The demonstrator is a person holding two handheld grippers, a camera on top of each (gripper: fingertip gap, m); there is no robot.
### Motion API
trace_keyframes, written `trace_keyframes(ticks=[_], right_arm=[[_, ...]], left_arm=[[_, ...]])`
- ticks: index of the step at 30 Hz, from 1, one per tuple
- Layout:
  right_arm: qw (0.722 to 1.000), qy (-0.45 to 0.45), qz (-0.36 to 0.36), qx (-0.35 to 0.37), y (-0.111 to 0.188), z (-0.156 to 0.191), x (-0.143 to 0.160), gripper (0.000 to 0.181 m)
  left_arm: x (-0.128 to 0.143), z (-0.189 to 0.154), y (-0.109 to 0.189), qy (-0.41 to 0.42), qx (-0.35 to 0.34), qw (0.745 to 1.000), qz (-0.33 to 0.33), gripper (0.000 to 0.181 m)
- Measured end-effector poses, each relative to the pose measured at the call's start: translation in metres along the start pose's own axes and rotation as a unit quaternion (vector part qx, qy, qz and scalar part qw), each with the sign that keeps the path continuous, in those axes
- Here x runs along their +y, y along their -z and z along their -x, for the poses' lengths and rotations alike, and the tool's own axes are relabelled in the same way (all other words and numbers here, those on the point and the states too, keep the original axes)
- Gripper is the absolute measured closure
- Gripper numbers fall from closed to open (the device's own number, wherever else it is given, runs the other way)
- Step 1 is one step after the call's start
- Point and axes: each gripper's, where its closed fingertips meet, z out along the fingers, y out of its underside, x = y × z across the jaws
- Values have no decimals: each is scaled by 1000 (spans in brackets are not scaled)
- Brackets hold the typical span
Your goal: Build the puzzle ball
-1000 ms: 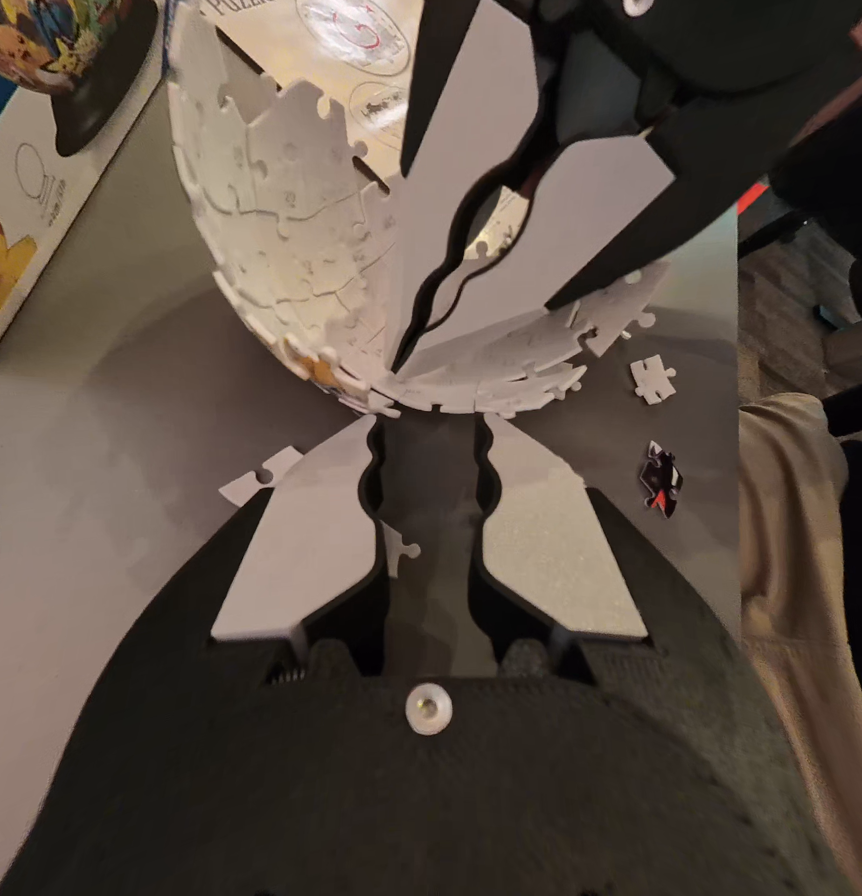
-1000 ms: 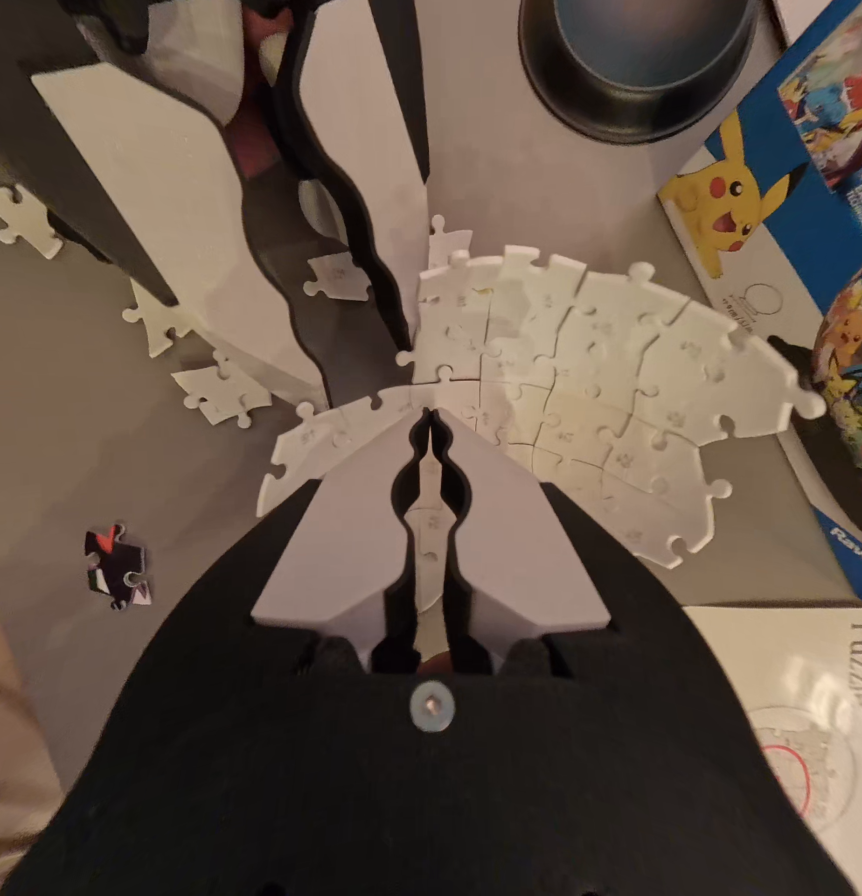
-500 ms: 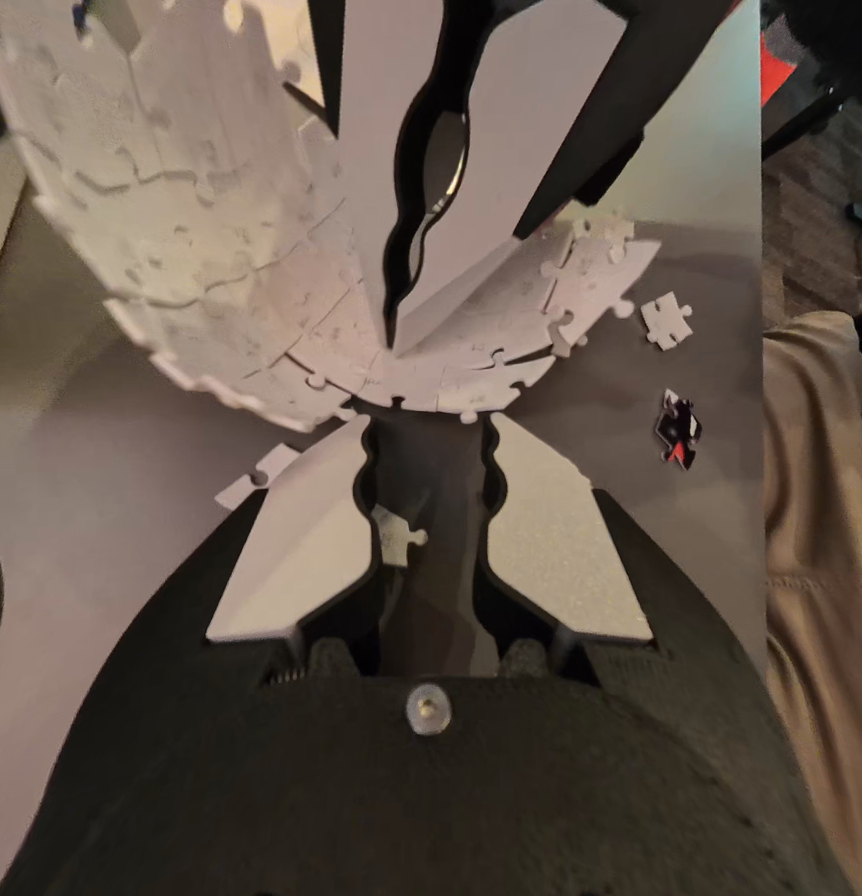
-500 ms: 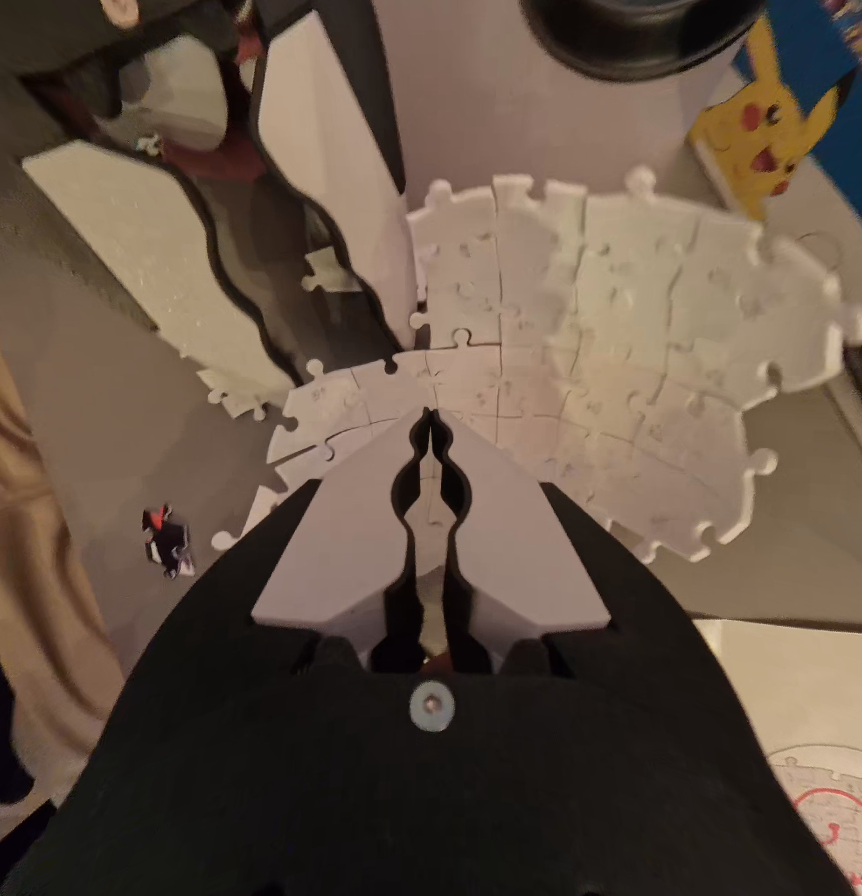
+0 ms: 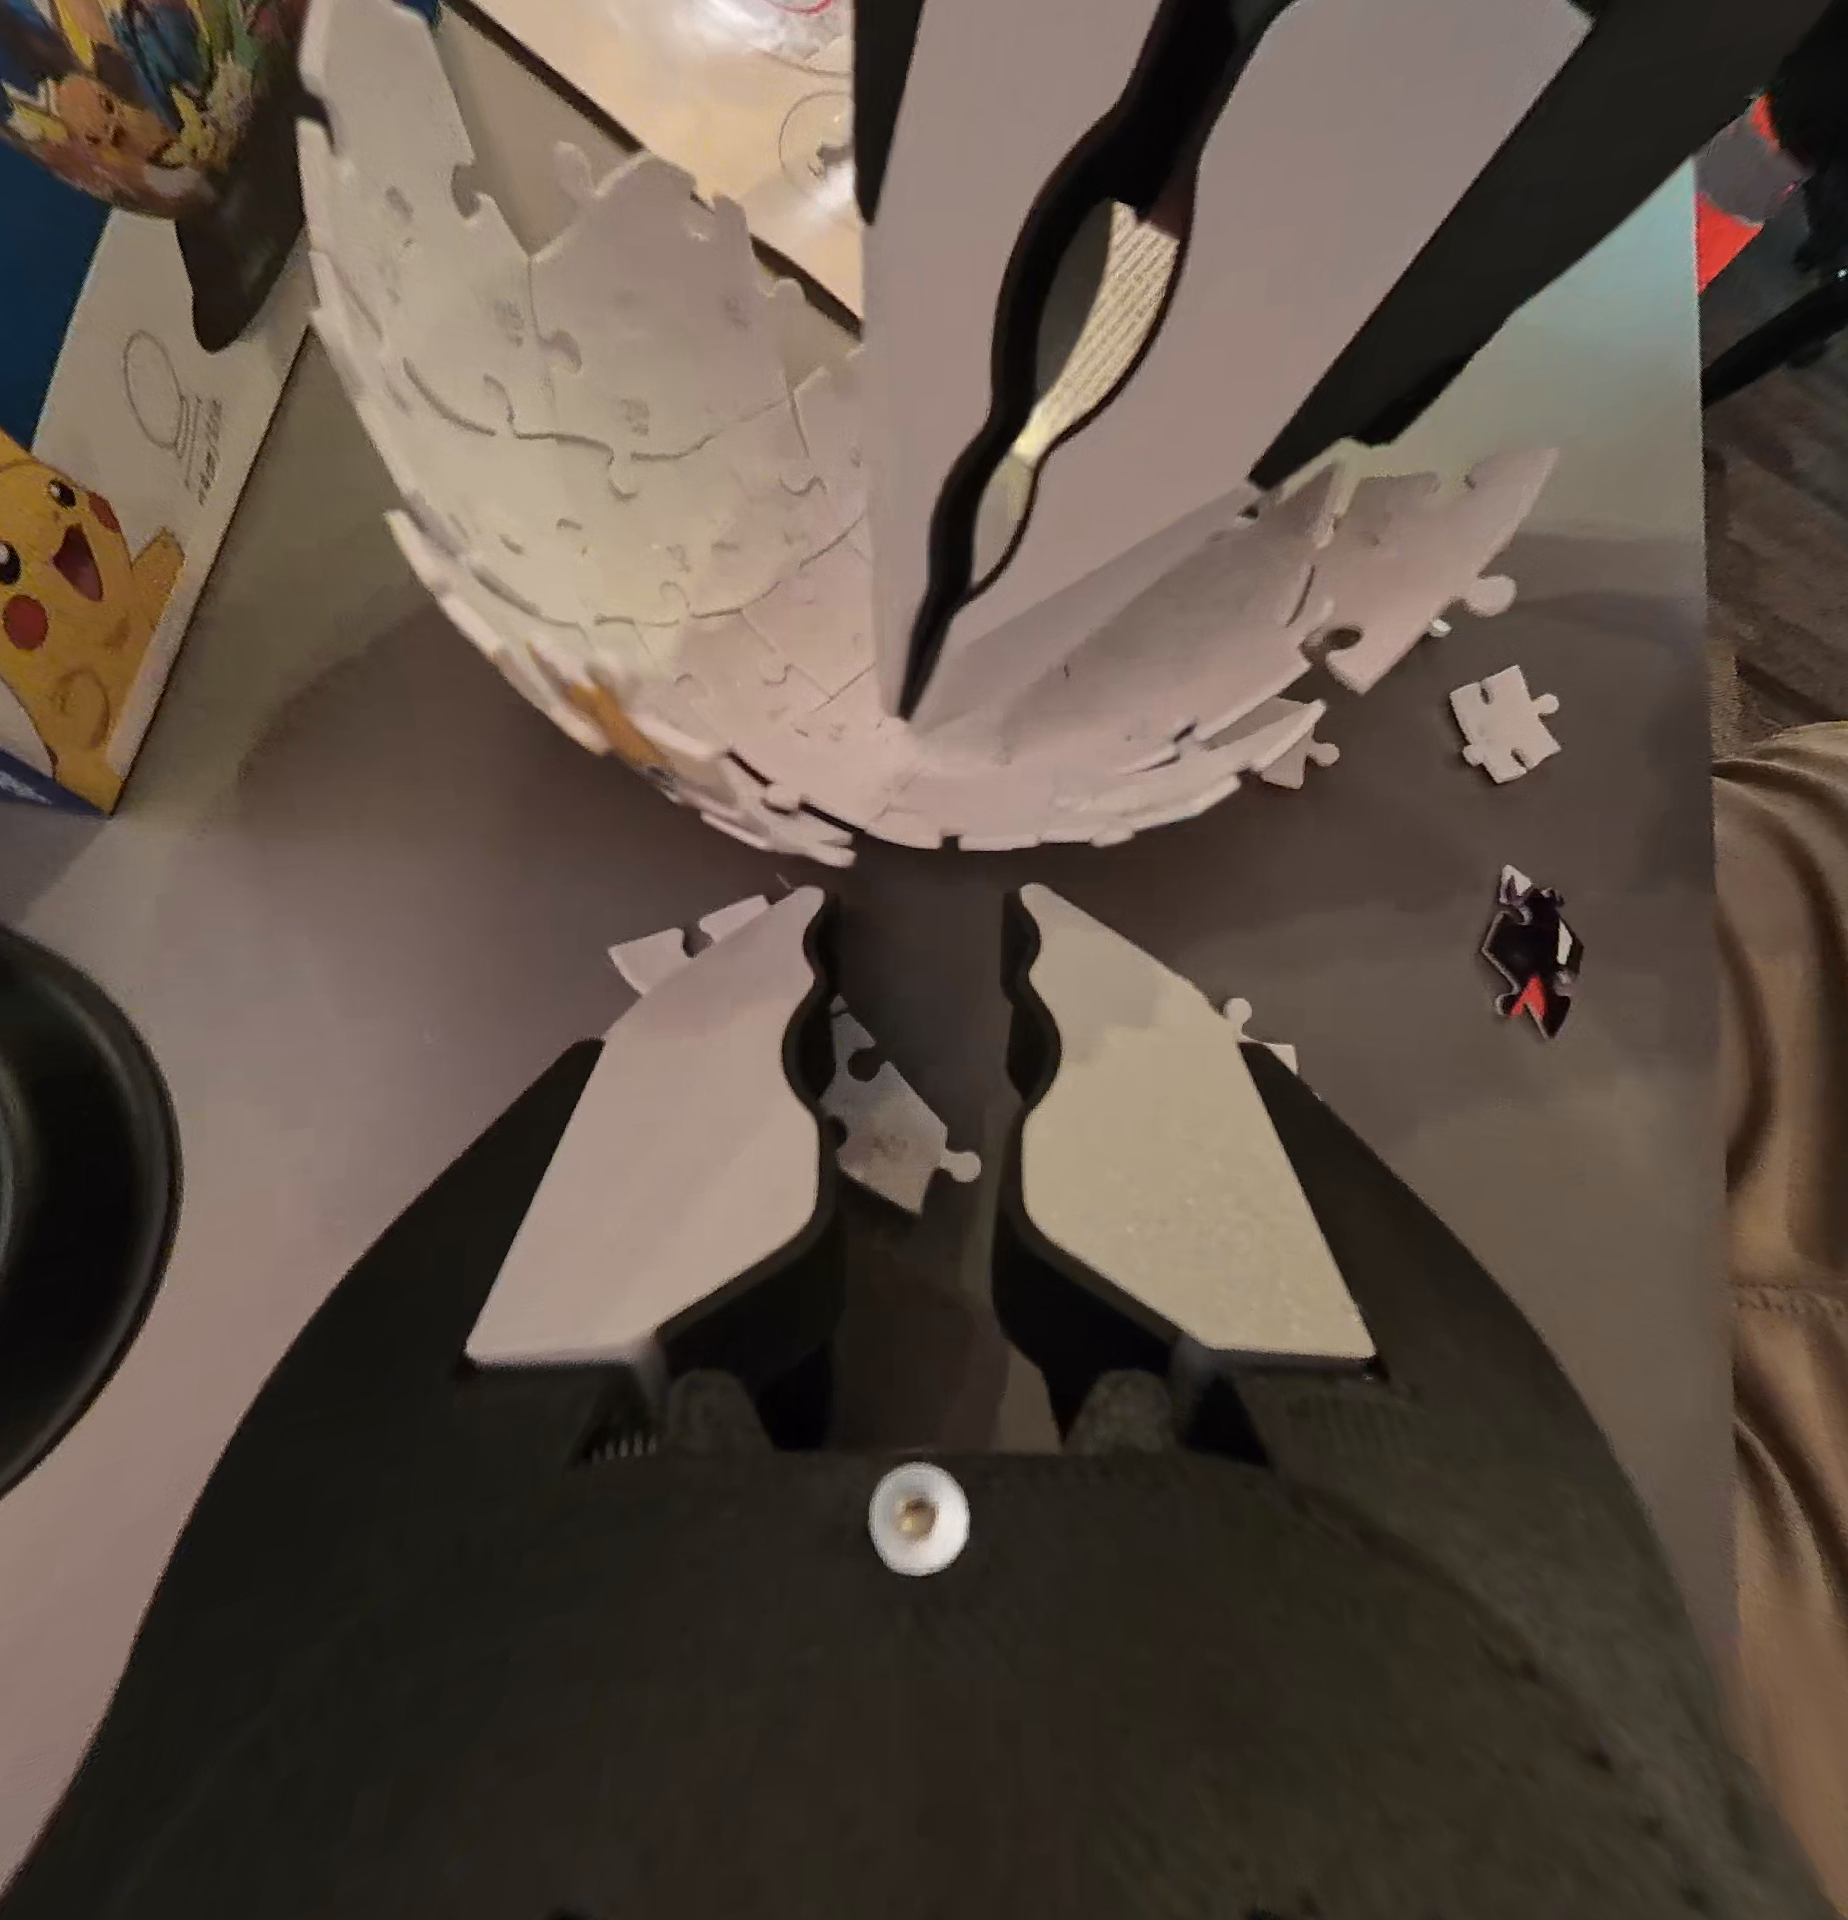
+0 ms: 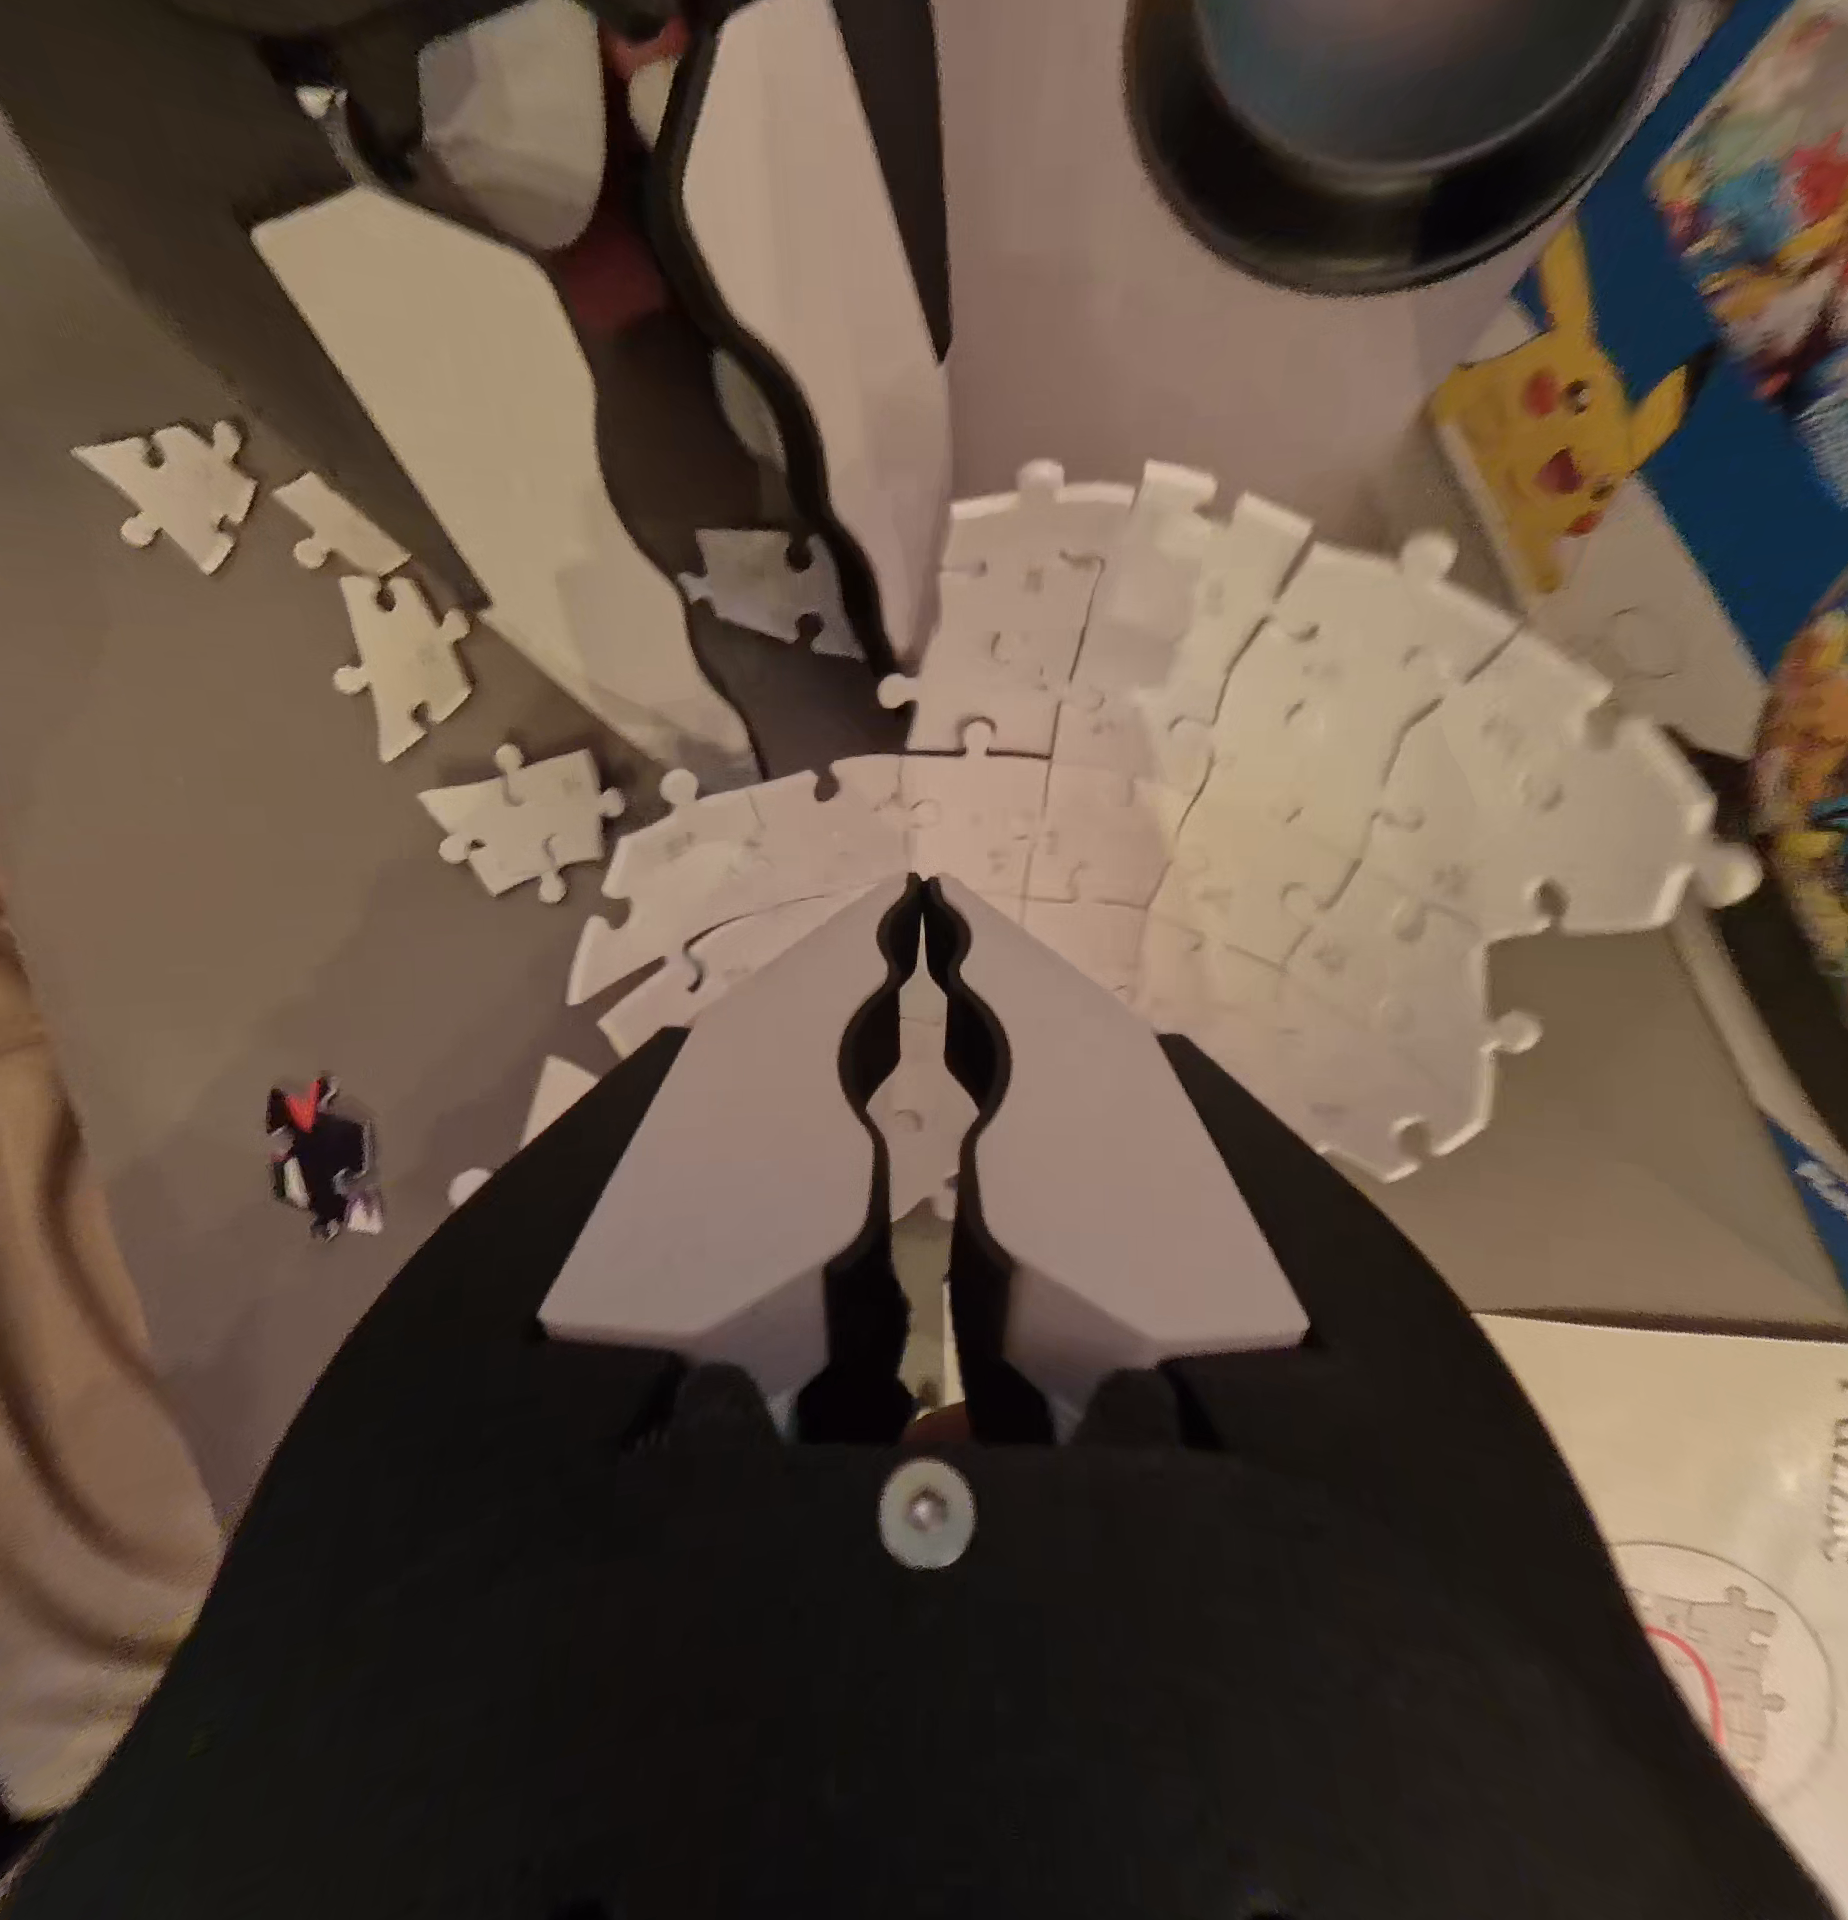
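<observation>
Presently, items L to R, left wrist view first.

1. Black dish (image 5: 58, 1195): at L edge of grey table (image 5: 328, 935), partly cut off.
2. Puzzle box (image 5: 78, 582): far L, blue w/ yellow cartoon figure, lying flat.
3. Part-built puzzle ball (image 5: 608, 499): curved white shell of joined pcs, blank side up, coloured print just visible at its lower edge; centre of view, beyond the left gripper's tips. Cannot tell if it touches the table.
4. Left gripper (image 5: 915, 914): fingers set apart w/ narrow-to-medium gap, holding nothing; tips just short of the shell's rim.
5. Loose white piece (image 5: 889, 1112): on table, seen in the gap betw. the L gripper's fingers, not gripped.
6. Right gripper (image 5: 909, 707): comes in from top, tips pinched together on the shell's inner surface nr its lower rim.
7. Loose white piece no. 2 (image 5: 1502, 722): on table, R of shell.
8. Dark piece w/ red mark (image 5: 1528, 961): print side up, R of L gripper, apart from the rest.
9. Beige trouser leg (image 5: 1803, 1143): R edge.

Right wrist view, same order: several loose white pcs (image 6: 400, 665) on table at L; shell at centre w/ right gripper's tips closed on it; paper sheet (image 6: 1730, 1507) lower R.
</observation>
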Motion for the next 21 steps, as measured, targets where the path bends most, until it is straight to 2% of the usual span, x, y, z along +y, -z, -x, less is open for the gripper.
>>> trace_keyframes(ticks=[3, 8, 21], right_arm=[[998, 3, -8, 55, 0, -17, -4, 181], [995, 18, -33, 92, -8, -26, -14, 181], [995, 9, -68, 69, -9, -22, -19, 181]], left_arm=[[-4, 4, 1, -9, -6, 1000, -10, 152], [-8, 9, 0, -27, -12, 1000, -8, 148], [-11, 7, -5, -75, -22, 997, -3, 137]])
